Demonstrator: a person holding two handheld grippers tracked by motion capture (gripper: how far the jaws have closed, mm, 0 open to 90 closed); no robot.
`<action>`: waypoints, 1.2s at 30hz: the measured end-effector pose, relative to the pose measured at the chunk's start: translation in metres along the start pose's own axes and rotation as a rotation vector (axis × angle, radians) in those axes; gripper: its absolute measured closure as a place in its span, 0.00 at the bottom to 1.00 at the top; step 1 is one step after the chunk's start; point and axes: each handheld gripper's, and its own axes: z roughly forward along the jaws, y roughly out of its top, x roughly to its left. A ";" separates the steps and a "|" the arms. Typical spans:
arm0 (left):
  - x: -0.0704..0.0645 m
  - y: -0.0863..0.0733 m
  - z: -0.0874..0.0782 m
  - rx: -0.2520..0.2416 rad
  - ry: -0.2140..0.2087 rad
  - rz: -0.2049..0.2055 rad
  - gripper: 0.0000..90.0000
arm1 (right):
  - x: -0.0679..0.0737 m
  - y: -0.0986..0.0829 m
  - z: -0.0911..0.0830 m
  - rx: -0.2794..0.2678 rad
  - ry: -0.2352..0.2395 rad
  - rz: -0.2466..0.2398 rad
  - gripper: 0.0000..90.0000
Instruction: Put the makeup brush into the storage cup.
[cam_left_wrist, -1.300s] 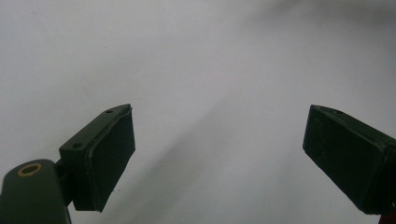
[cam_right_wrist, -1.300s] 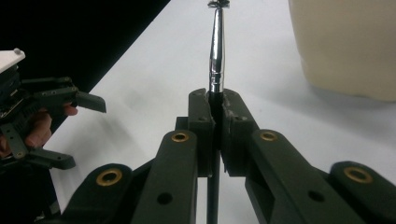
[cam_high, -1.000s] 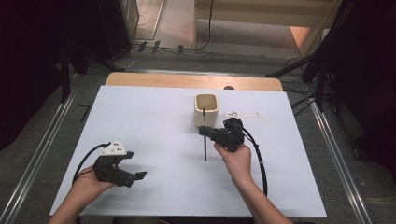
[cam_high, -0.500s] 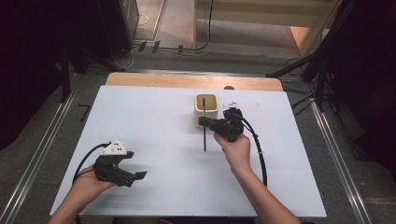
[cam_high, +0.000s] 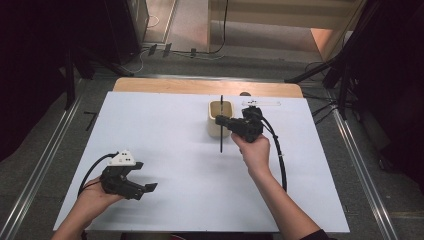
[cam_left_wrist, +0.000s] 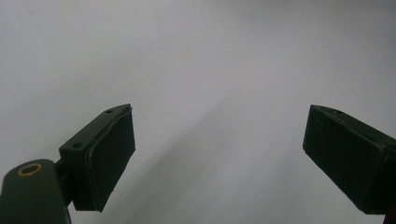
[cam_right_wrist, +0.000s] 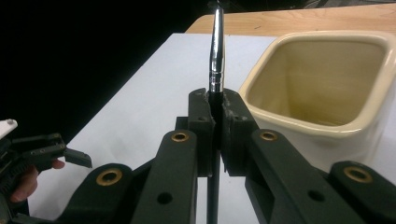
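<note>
The right gripper (cam_high: 223, 121) clamped its jaws on a slim, glossy pen (cam_high: 221, 142), upright beside the squarish cream ceramic cup (cam_high: 220, 106); the left gripper (cam_high: 145, 181) held its jaws apart.

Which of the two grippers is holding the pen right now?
The right gripper, beside the cream cup, is clamped on the pen. The left gripper has open, empty jaws.

Left gripper (cam_high: 131, 179): we see black jaws, a white three-cornered plate, a black cable.
Right gripper (cam_right_wrist: 214, 122): black, with brass-ringed screws.
Sleeve (cam_high: 316, 235): dark.
</note>
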 end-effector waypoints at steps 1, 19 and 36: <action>0.000 0.000 0.001 -0.003 -0.002 -0.001 0.10 | -0.001 0.001 -0.001 0.000 0.003 0.009 0.95; 0.000 -0.001 0.001 -0.007 -0.005 -0.008 0.10 | -0.008 0.035 0.000 -0.027 -0.030 0.014 0.95; 0.001 -0.001 0.000 -0.011 -0.010 -0.008 0.10 | -0.018 0.079 0.011 -0.059 -0.066 0.026 0.95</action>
